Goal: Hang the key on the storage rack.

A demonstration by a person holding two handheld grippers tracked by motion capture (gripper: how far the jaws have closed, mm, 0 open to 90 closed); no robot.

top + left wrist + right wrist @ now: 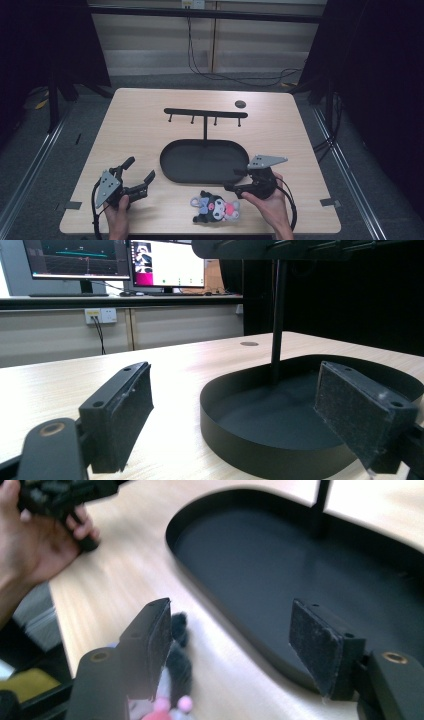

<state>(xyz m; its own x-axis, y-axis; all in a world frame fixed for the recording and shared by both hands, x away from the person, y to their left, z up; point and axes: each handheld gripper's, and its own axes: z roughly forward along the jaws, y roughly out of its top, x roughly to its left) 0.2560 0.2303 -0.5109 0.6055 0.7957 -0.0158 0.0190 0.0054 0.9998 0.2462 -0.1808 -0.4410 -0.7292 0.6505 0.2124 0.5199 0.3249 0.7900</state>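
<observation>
A small plush toy (216, 207), black and white with pink parts, lies near the table's front edge. Behind it stands a black oval tray (170, 167) with a thin post carrying a hook bar (205, 113). My left gripper (140, 169) rests at the front left, open and holding nothing, its jaws aimed at the tray (260, 452). My right gripper (232, 180) hovers just right of the plush, open, between it and the tray's front rim. In the right gripper view the plush (177, 667) lies beside the left finger (150, 645), with the tray (260, 555) beyond.
A small dark round disc (240, 104) sits on the table's far right. The post (277, 315) rises from the tray's middle. Bare wood lies left of the tray. The other hand (35, 550) shows far off. Monitors (165, 262) stand beyond the table.
</observation>
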